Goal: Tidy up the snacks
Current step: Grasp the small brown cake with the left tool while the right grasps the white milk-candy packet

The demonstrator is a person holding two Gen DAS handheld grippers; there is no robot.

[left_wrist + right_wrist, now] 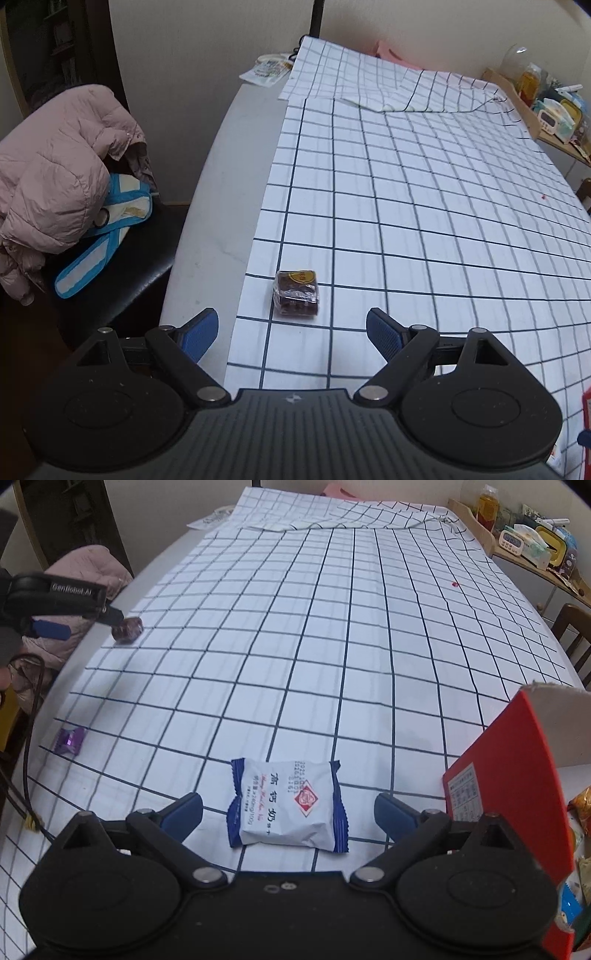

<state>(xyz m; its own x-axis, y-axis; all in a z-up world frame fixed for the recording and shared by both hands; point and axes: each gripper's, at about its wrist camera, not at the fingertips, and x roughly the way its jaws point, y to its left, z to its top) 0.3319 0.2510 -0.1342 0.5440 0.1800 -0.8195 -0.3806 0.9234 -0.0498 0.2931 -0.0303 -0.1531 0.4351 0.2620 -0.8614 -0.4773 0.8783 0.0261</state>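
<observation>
A small dark brown wrapped snack (pixel 296 293) with a yellow label lies on the checked cloth near its left edge. My left gripper (pixel 291 334) hangs open just short of it, nothing between its blue pads. From the right wrist view the same snack (pixel 128 628) sits far left with the left gripper (pixel 79 622) beside it. A white and blue snack packet (pixel 288 806) lies flat between the spread fingers of my right gripper (pixel 288 812), which is open and does not touch it. A purple wrapped candy (pixel 69 740) lies at the left.
A red box (pixel 517 794) with snacks inside stands at the right, close to my right gripper. The white checked tablecloth (pixel 424 206) covers the table, folded over at the far end. A chair with a pink jacket (pixel 55 177) stands left. A cluttered wooden shelf (pixel 517 535) is far right.
</observation>
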